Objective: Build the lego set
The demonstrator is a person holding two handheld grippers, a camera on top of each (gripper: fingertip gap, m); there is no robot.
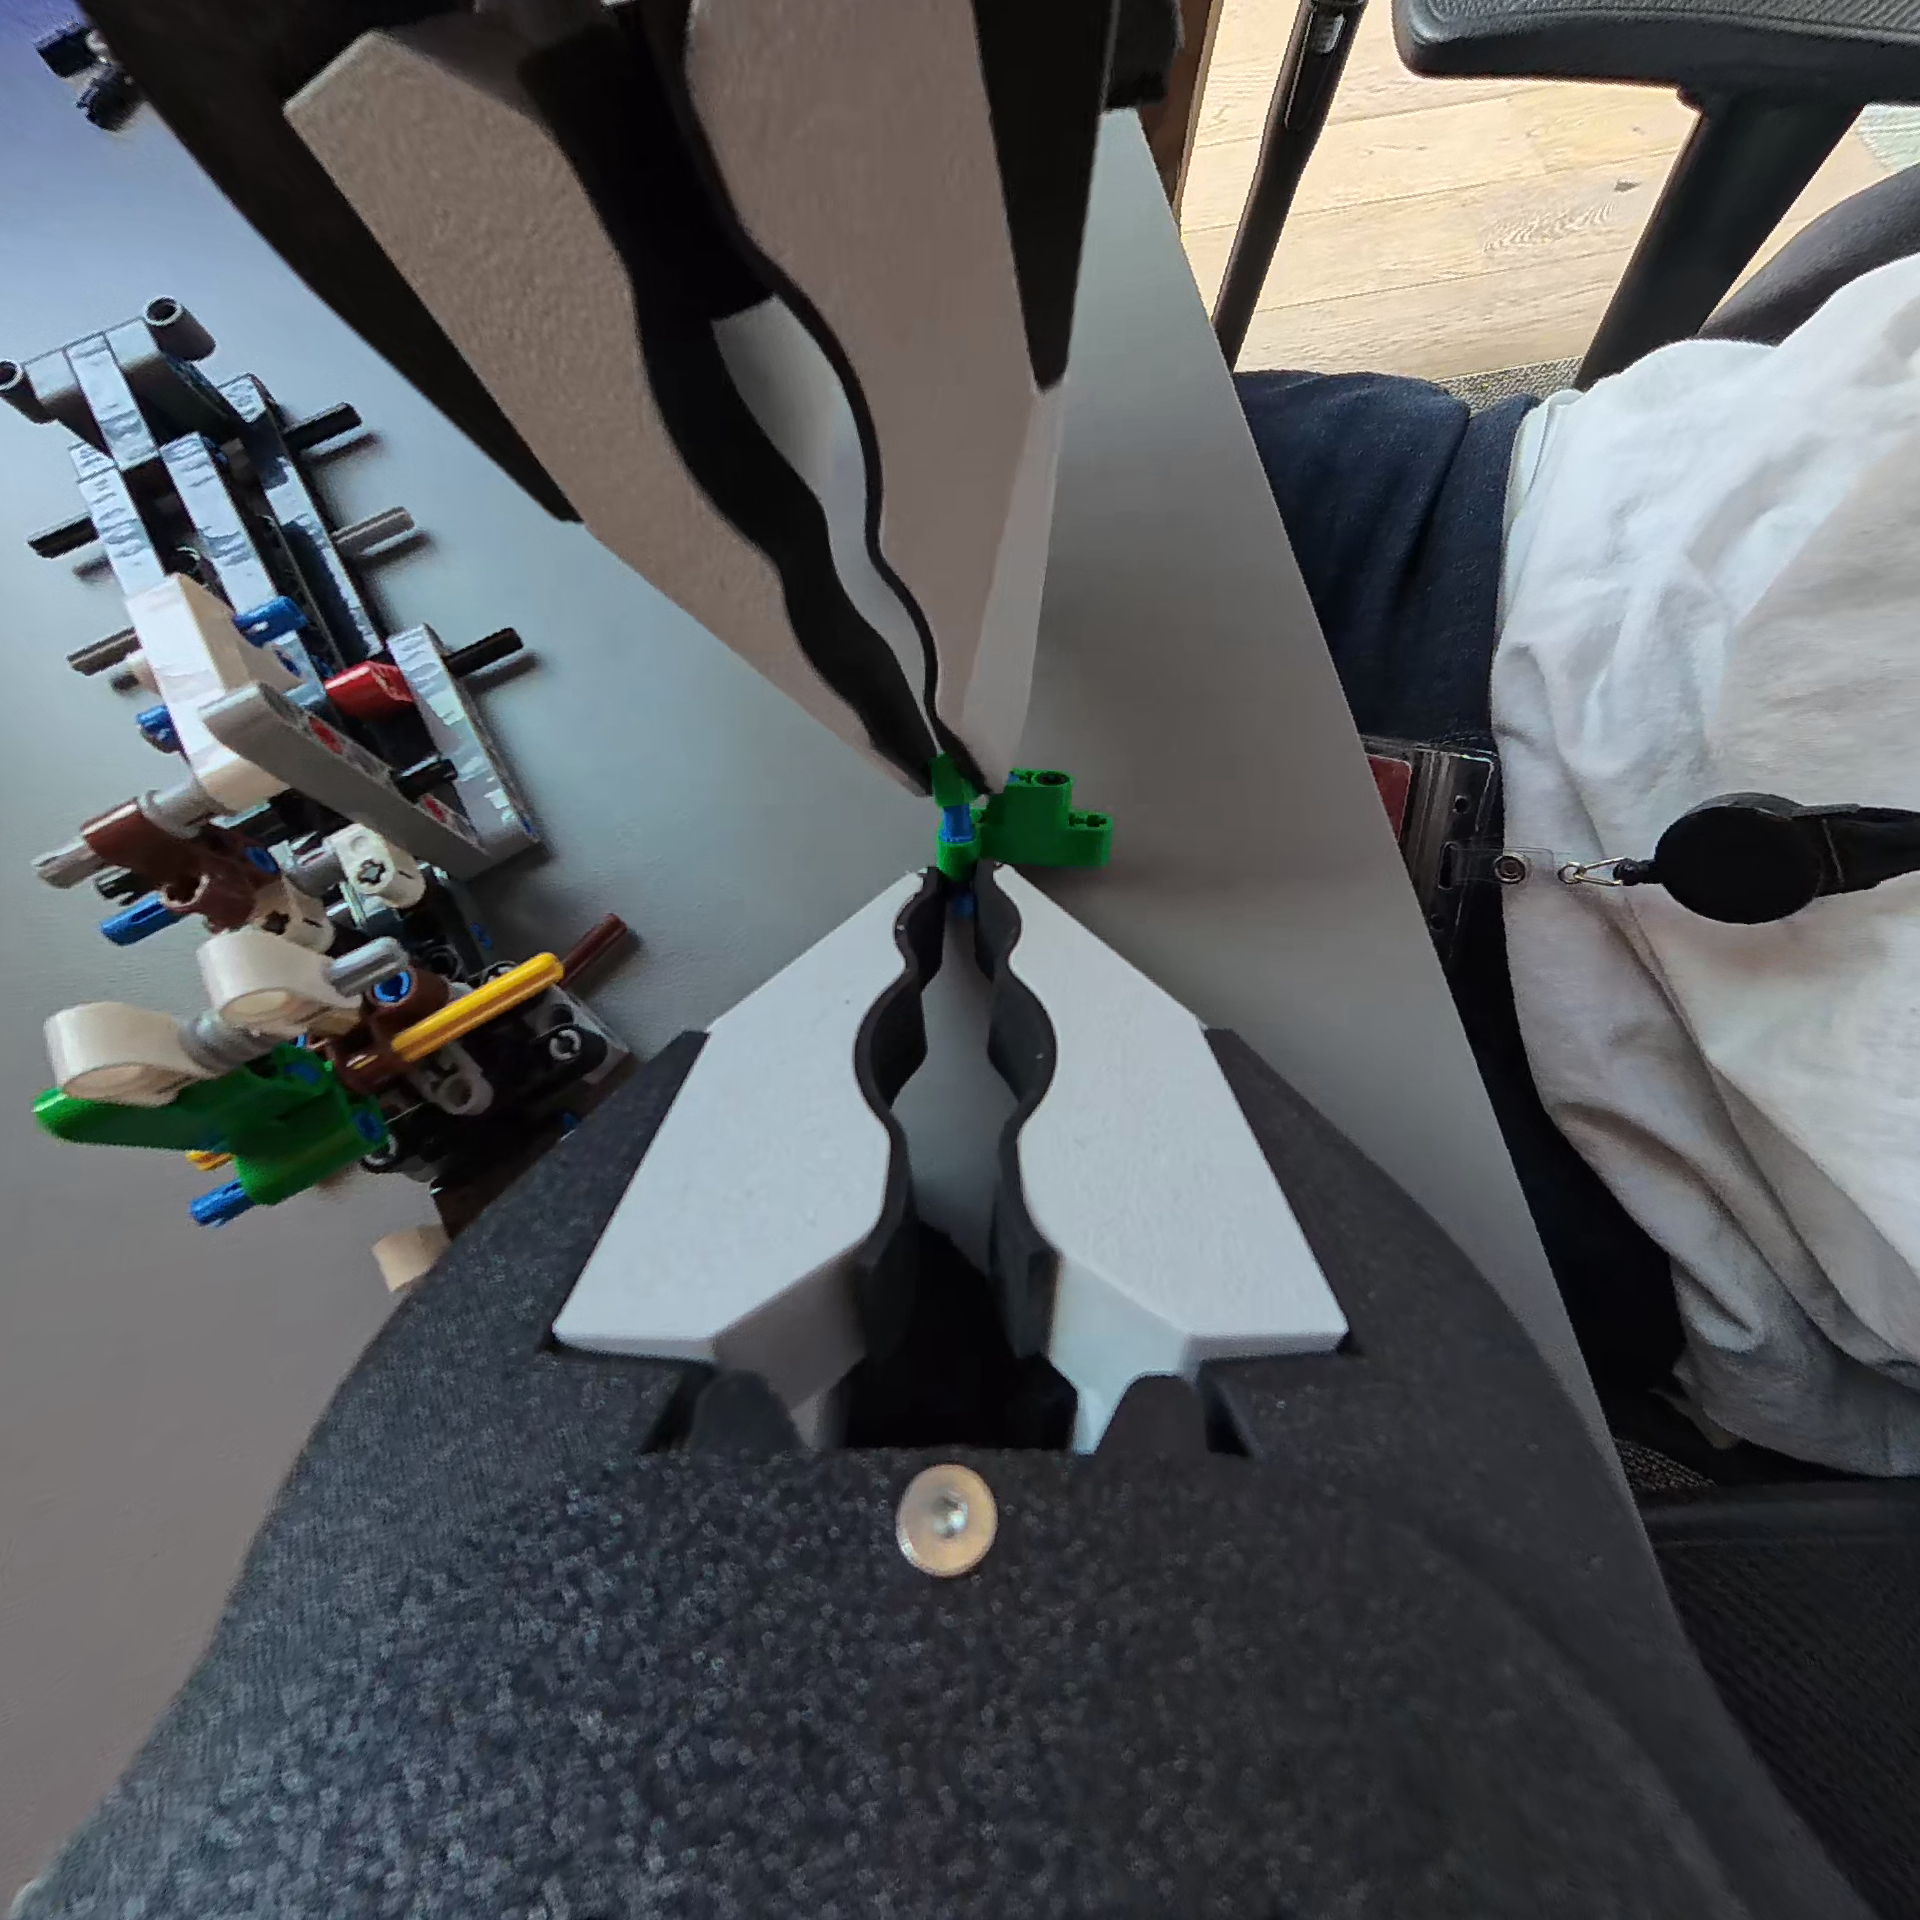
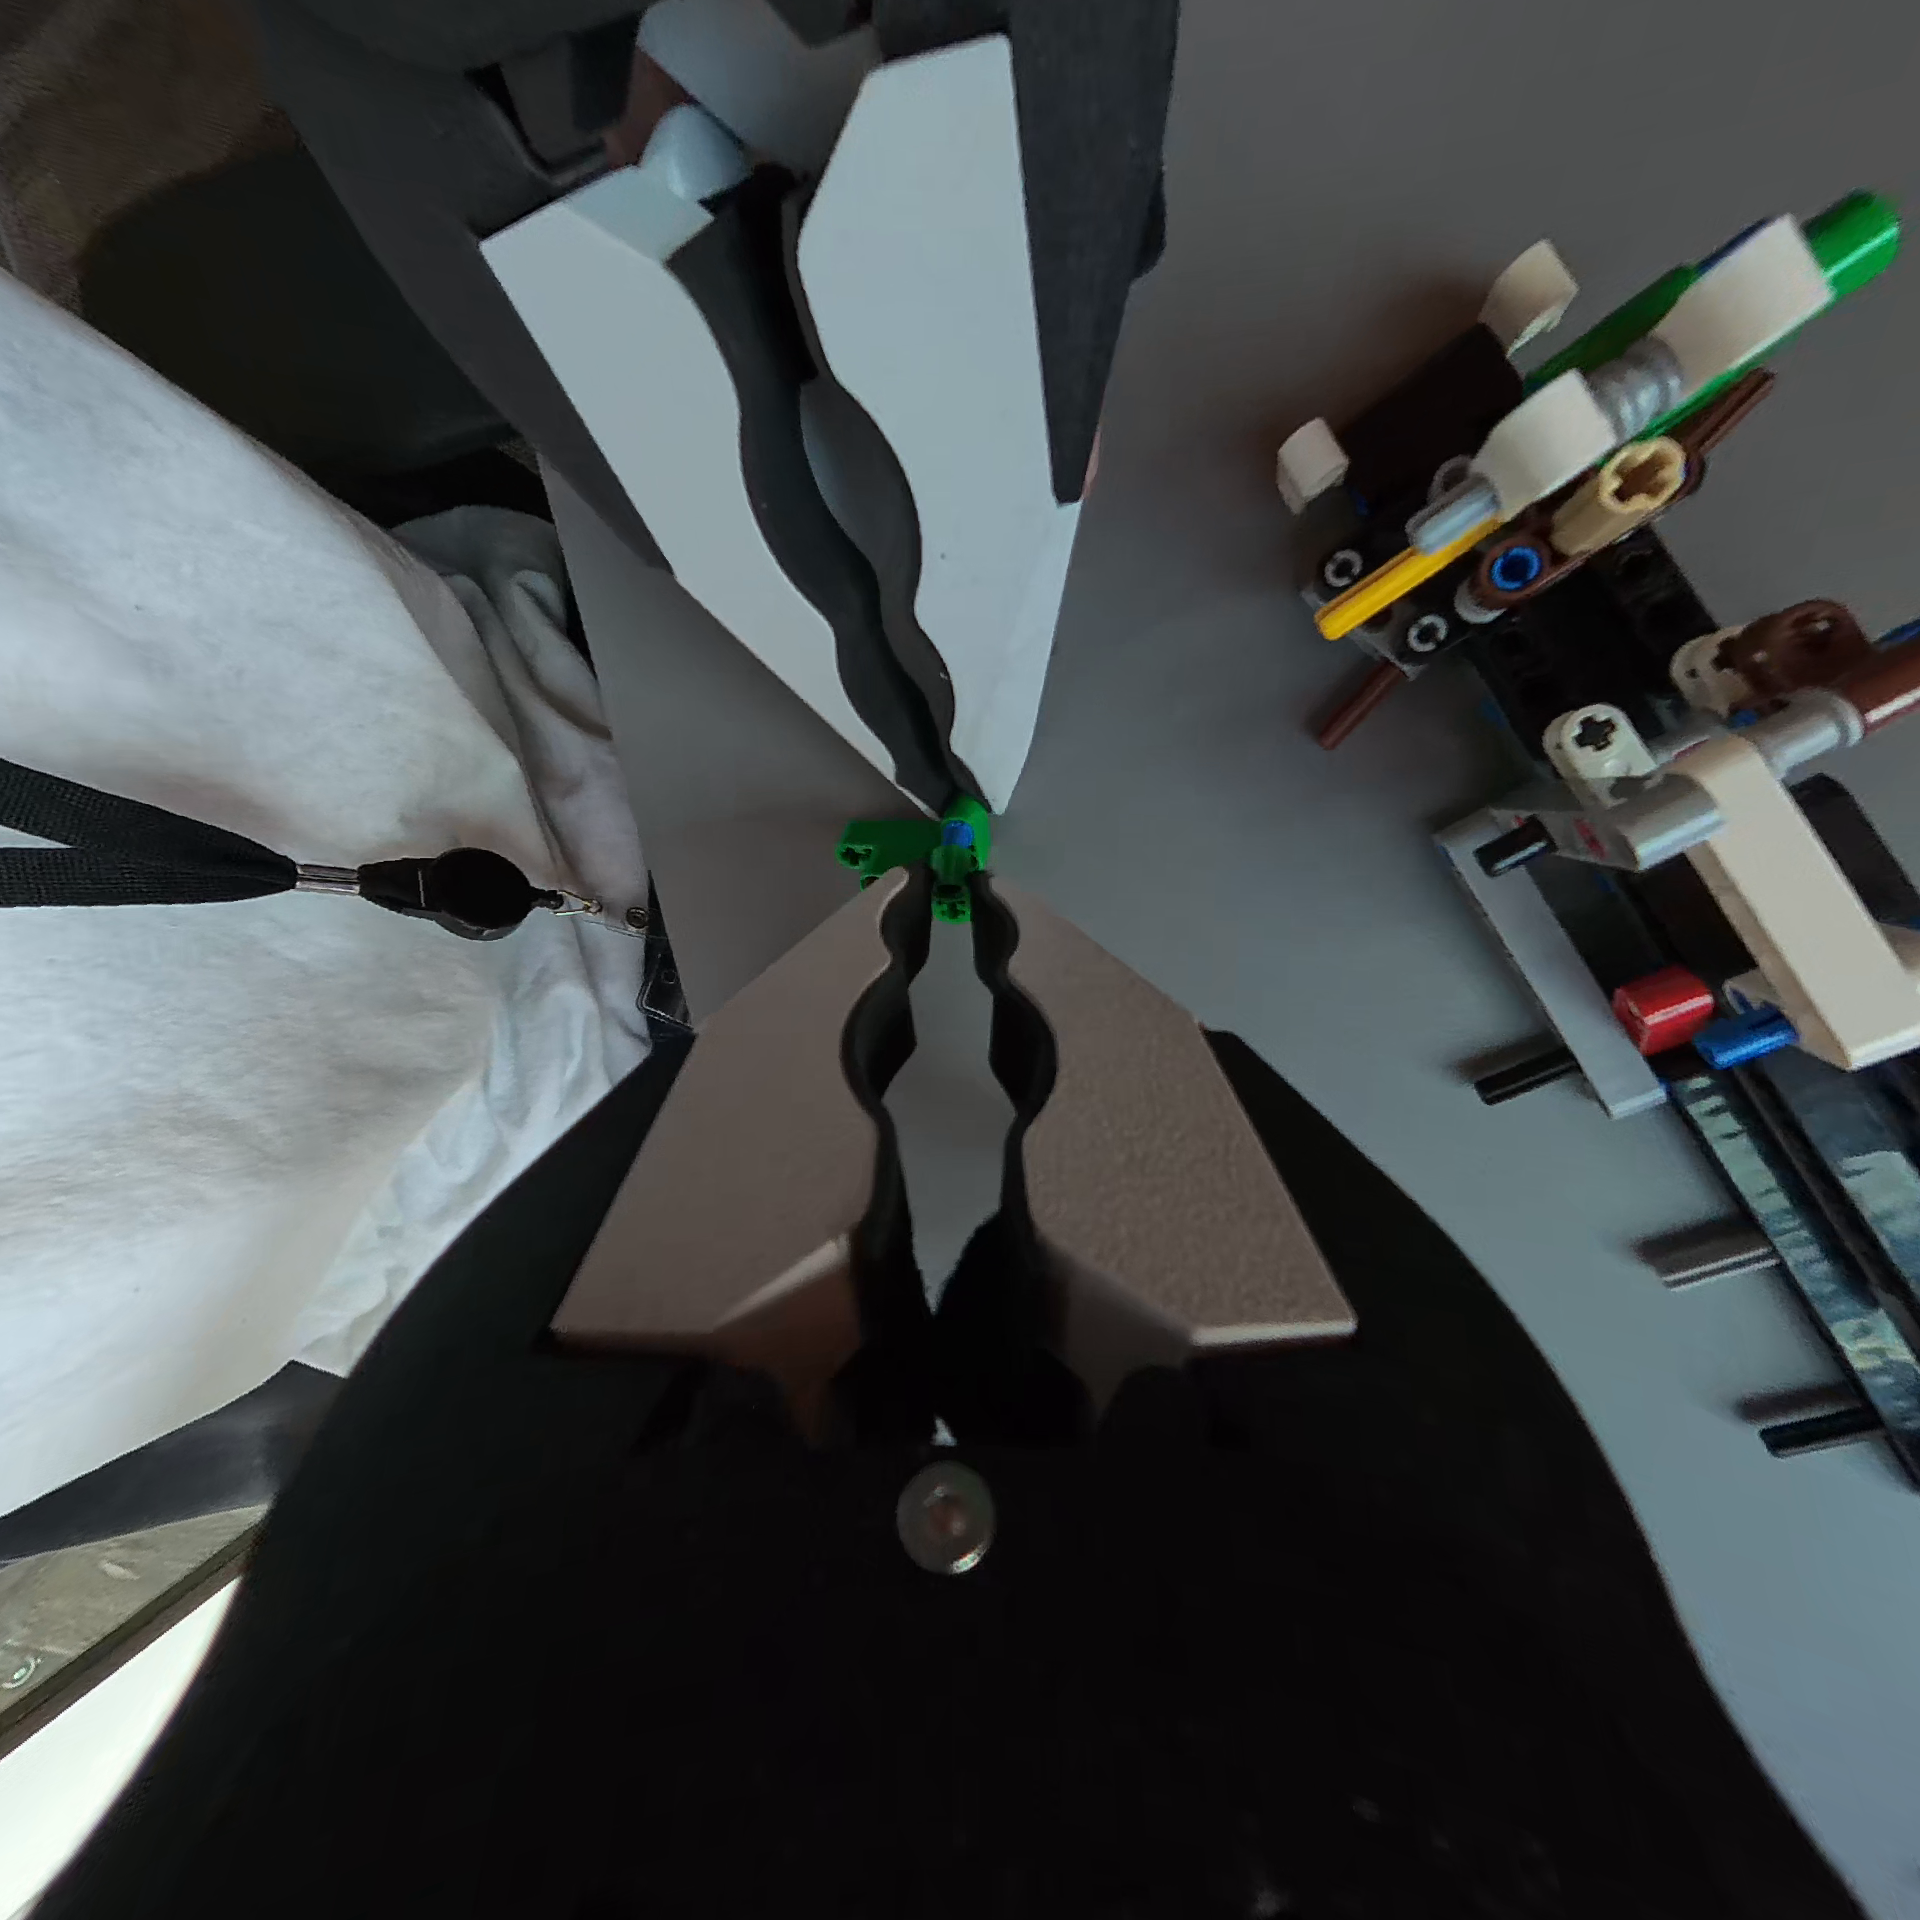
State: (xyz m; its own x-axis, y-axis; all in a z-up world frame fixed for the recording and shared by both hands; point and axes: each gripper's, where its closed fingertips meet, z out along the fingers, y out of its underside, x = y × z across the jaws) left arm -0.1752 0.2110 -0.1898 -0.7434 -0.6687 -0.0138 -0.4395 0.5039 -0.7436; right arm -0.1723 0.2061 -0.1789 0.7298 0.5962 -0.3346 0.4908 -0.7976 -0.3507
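A small green lego connector with a blue pin through it hangs above the grey table, held between my two grippers, which face each other tip to tip. My left gripper comes from below in the left wrist view and is shut on the blue pin's lower end. My right gripper comes from above there and is shut on the green piece's top. In the right wrist view my right gripper pinches the green piece and the left gripper meets it from above.
The partly built lego model of grey beams, tan, brown, green and yellow parts lies on the table, also at right in the right wrist view. A person in a white shirt with a black badge reel sits at the table edge. Both grippers' tips are close together, under 4 cm apart.
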